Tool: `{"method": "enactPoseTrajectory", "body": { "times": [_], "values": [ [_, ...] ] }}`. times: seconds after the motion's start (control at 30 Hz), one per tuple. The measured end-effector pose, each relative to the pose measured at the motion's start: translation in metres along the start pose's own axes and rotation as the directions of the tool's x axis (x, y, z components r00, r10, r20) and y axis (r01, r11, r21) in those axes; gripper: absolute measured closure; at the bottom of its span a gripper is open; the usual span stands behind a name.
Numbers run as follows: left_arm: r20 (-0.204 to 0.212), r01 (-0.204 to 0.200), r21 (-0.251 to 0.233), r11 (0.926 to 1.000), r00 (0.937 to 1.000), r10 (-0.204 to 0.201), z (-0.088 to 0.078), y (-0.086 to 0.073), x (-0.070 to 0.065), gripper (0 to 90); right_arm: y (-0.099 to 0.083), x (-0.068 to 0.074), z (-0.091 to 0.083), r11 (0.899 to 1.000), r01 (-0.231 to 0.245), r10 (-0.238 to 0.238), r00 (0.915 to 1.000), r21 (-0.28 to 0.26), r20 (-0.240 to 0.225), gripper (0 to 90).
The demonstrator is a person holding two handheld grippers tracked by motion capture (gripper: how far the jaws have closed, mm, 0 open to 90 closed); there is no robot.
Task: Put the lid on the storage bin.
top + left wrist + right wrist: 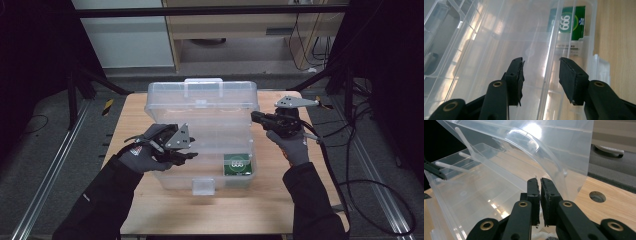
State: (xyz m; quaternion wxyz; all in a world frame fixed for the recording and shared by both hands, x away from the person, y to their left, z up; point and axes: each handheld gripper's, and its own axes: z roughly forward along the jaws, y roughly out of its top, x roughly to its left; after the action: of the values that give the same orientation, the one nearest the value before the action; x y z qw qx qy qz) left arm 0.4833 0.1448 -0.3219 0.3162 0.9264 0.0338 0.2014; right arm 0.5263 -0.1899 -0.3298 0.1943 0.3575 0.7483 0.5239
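Note:
A clear plastic box (165, 175) stands on the wooden table with its lid (202, 102) raised at the back. A green packet (236, 164) lies in the box's front right corner, also visible ahead of my left jaws as the green packet (571, 22). My left gripper (192, 152) hovers over the left part of the box. In the left gripper view my left gripper (541, 75) is open, a clear rib of the box running between the jaws without touching the pads. My right gripper (254, 116) is at the lid's right edge, and in its own view my right gripper (540, 187) is shut on that thin edge.
The wooden table (250, 205) has bare wood in front of and beside the box. A white latch (203, 186) sticks out at the box's front. A round hole (597, 196) is in the tabletop right of the lid. Cables (370, 190) trail on the floor at right.

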Motion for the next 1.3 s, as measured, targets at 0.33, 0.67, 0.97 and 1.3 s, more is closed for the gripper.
{"method": "enactPoseTrajectory", "body": {
  "times": [0.33,0.67,0.97,1.3],
  "values": [
    [-0.001,0.06,-0.054,0.9968,0.9982,-0.06,0.0,0.0027,-0.0002,53.4,0.0002,-0.0001,-0.0014,1.0,0.001,-0.001,1.0,0.005,-0.002,85.7],
    [0.057,0.1,-0.122,0.9875,0.994,-0.093,0.001,0.0061,0.0011,48.7,0.0007,-0.0007,-0.0022,1.0,0.002,-0.002,1.0,0.008,-0.005,85.7],
    [0.067,0.157,-0.212,0.9647,0.987,-0.146,0.0035,0.0082,0.0011,46.1,0.0007,-0.0009,-0.0033,1.0,0.005,-0.004,1.0,0.007,-0.005,85.7],
    [0.03,0.259,-0.287,0.922,0.9646,-0.262,0.003,-0.0008,0.0064,47.4,0.0002,-0.001,-0.0047,1.0,0.002,-0.002,1.0,0.011,-0.005,86.2]
  ]
}}
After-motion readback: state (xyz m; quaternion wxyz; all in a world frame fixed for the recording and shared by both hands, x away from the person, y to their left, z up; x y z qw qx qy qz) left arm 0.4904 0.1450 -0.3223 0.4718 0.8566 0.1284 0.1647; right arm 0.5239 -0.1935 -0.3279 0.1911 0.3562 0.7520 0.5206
